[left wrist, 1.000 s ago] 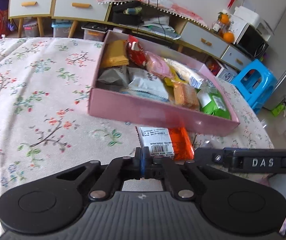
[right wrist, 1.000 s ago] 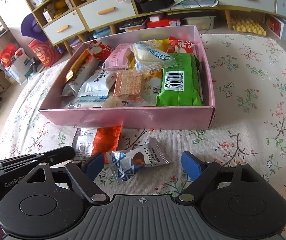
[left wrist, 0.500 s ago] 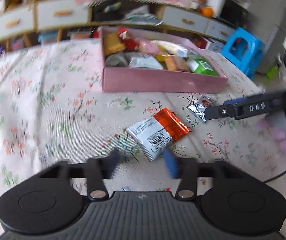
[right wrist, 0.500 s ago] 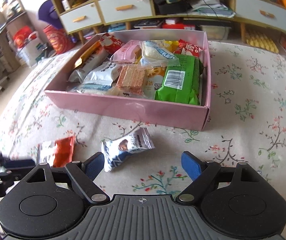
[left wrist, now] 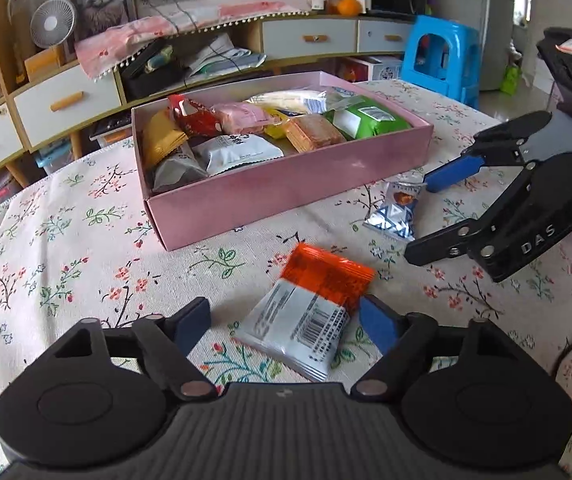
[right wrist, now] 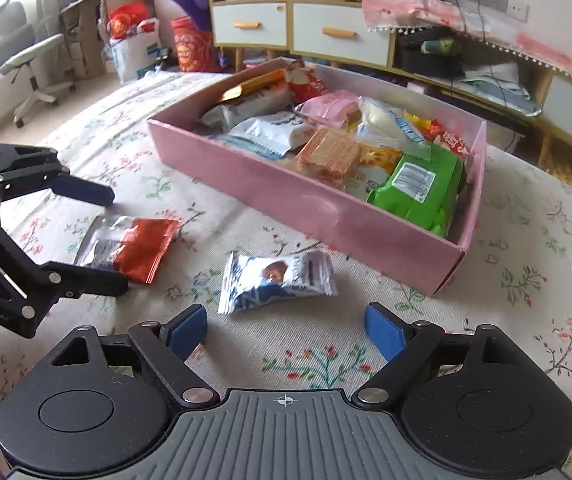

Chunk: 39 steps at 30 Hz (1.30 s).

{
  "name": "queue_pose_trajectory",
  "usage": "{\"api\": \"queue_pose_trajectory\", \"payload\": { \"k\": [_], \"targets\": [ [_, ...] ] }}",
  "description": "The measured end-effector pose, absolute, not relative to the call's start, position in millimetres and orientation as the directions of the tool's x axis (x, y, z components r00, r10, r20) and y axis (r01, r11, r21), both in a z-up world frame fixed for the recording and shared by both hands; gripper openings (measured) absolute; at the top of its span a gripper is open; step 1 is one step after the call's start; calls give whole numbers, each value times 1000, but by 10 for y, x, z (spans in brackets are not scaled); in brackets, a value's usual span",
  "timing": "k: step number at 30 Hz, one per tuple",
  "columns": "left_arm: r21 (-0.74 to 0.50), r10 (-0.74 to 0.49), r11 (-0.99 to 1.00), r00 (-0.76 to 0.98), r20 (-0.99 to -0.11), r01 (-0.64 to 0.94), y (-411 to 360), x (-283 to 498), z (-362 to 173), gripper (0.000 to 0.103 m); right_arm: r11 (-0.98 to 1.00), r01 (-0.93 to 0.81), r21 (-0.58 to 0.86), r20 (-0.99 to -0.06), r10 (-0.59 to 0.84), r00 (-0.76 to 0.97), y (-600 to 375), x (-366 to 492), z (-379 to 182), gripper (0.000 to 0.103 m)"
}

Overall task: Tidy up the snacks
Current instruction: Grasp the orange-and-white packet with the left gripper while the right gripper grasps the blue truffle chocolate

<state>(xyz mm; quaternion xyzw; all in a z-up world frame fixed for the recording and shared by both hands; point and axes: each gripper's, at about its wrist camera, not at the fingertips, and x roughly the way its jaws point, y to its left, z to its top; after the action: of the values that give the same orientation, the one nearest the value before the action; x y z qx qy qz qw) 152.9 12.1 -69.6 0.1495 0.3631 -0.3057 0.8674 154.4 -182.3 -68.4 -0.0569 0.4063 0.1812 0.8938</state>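
A pink box (left wrist: pixel 286 184) holding several snack packets sits on the flowered tablecloth; it also shows in the right wrist view (right wrist: pixel 326 216). An orange and white packet (left wrist: pixel 310 308) lies flat between the open fingers of my left gripper (left wrist: pixel 286 324), not gripped. It also shows in the right wrist view (right wrist: pixel 129 248). A blue and silver chocolate packet (right wrist: pixel 277 280) lies just ahead of my open, empty right gripper (right wrist: pixel 286 332). In the left wrist view that packet (left wrist: pixel 396 210) lies between the right gripper's open fingers (left wrist: pixel 446 172).
A low cabinet with drawers (left wrist: pixel 65 100) stands behind the table. A blue stool (left wrist: pixel 442 56) stands at the right, an office chair (right wrist: pixel 17 52) at the far left. Bags (right wrist: pixel 189 44) sit on the floor.
My left gripper opened, let go of the orange packet and drew back from the box. Both grippers pulled back and apart, and each now faces its own packet on the cloth.
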Motion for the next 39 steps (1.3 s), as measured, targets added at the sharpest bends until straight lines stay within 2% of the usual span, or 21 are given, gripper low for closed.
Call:
{"api": "queue_pose_trajectory", "payload": {
  "k": [5, 8, 13, 23, 29, 37, 39],
  "targets": [
    [16, -370, 835, 582, -724, 551, 138, 1533, -678, 57, 954, -296, 44, -729, 233, 644, -1798, 1586, -697, 87],
    [14, -314, 881, 609, -729, 472, 175, 1512, -658, 55, 954, -299, 33, -726, 229, 649, -1753, 1584, -681, 85],
    [33, -270, 904, 631, -727, 425, 295, 1485, -636, 56, 933, -355, 65, -730, 287, 620, -1724, 1495, -634, 81],
    [21, -246, 922, 628, -738, 386, 451, 1413, -604, 56, 842, -517, 152, -727, 450, 519, -1480, 1206, -468, 79],
    [-6, -263, 923, 619, -740, 385, 462, 1390, -637, 69, 882, -461, 94, -748, 368, 552, -1565, 1236, -512, 79],
    [-7, -283, 914, 627, -726, 405, 440, 1383, -657, 69, 938, -343, 44, -737, 262, 623, -1759, 1488, -589, 79],
    [-8, -287, 913, 628, -724, 407, 439, 1387, -655, 67, 938, -346, 38, -741, 258, 620, -1752, 1555, -611, 73]
  ]
}}
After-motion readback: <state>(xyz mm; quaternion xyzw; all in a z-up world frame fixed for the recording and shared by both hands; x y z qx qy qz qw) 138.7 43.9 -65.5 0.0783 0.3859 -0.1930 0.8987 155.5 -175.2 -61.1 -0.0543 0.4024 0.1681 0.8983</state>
